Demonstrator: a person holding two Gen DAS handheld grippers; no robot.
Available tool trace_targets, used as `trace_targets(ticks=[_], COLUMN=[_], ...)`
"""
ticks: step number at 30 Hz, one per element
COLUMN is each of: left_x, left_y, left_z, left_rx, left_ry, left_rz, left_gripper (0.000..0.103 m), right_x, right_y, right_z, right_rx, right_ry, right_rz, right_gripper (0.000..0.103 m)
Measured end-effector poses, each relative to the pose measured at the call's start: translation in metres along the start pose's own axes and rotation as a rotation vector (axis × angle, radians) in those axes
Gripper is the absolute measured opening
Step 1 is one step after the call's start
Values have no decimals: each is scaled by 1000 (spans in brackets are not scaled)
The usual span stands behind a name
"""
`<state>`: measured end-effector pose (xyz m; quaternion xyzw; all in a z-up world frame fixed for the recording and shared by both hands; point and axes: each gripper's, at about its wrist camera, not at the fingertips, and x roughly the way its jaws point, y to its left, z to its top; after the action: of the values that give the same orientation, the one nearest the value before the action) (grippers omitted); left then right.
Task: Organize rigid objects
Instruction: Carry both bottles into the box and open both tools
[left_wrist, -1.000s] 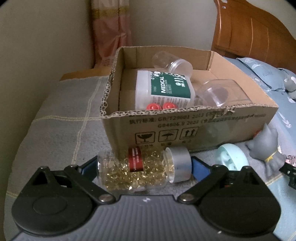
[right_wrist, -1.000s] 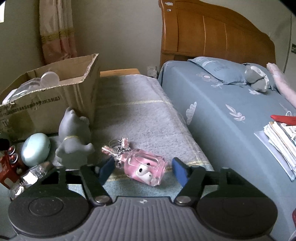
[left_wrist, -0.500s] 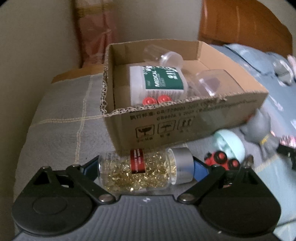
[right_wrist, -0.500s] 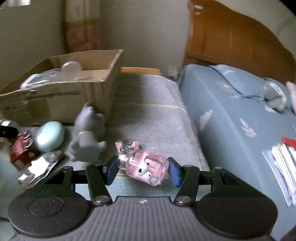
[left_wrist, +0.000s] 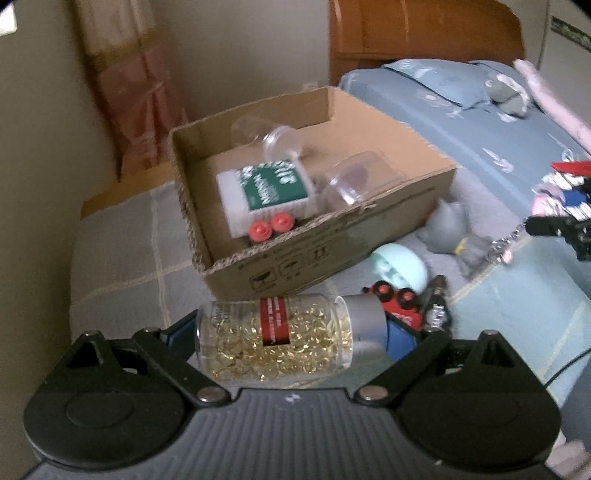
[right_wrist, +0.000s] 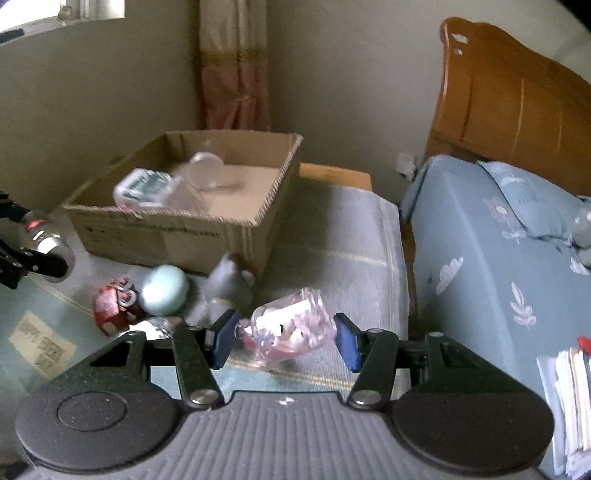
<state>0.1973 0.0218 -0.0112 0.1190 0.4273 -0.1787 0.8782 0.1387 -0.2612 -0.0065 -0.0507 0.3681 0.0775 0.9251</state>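
My left gripper (left_wrist: 291, 336) is shut on a clear bottle of golden capsules (left_wrist: 280, 336) with a silver cap, held sideways above the blanket in front of the cardboard box (left_wrist: 332, 251). My right gripper (right_wrist: 286, 338) is shut on a clear pink case with a white figure (right_wrist: 291, 328) and a key chain, lifted off the blanket. The box (right_wrist: 177, 229) holds a white-and-green medical tub (left_wrist: 266, 192), clear plastic jars (left_wrist: 354, 181) and red caps (left_wrist: 271, 227). The left gripper with the bottle also shows in the right wrist view (right_wrist: 40, 243).
On the grey blanket beside the box lie a mint round case (left_wrist: 399, 266), a grey cat figure (left_wrist: 454, 229), a red pack with black caps (left_wrist: 399, 306) and a small shiny clear item (right_wrist: 159, 325). The blue bed (right_wrist: 498, 258) is at right, with papers (right_wrist: 572, 398) on it.
Both grippers have risen and lifted their objects off the blanket. The right gripper closed on the pink case. The box interior now shows from higher up.
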Motion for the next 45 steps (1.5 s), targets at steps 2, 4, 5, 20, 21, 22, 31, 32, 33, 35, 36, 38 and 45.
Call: trace_targets(ticks=[2,4,5,20,21,22,31,32,33,35,36,38,45], left_x=[-6,-12,-15,-29,-26,-24,1,5,7,12,15,19,33], left_y=[-1,-2,-2,17,19,22,42,44,46,49,50,52,55], left_z=[5,10,12,72,76,80,102,105,106,111,113,117,135], left_rx=[14,26,29,39,34,31,-11,-15,-18,-18,-20,-15,-24], left_ry=[-3,-7,-11,-131,-132,-133,-120,-115,-112,-106,-103,-101,-97], left_rz=[-10,-19,-24,15,17,21,39,42,43,42,45,48,44], left_gripper=[96,96,96,96,96,96,96,96,96,96,96,96,96], right_x=[-7,-13,-16,10,16,22,55,54,53,51,49,47,44], right_y=[0,0,1,27,27,28,38,39,39,42,42,44,48], right_z=[7,16,21,124,129,134,152,152,151,148,148,145,133], right_rx=[-14,-29,-35,-154,-150,-151,-152,-149,-148,-148,-148,-154,-175], right_ry=[-6,-16,-20,-83,-77,-69,-37,-48,-59,-64,-63,-62,-34], right_rz=[16,32,41,96,100,105,117,122,128,146,145,139,128], right_gripper=[61,61,61,61,61,61,88,100,103,103,103,103,103])
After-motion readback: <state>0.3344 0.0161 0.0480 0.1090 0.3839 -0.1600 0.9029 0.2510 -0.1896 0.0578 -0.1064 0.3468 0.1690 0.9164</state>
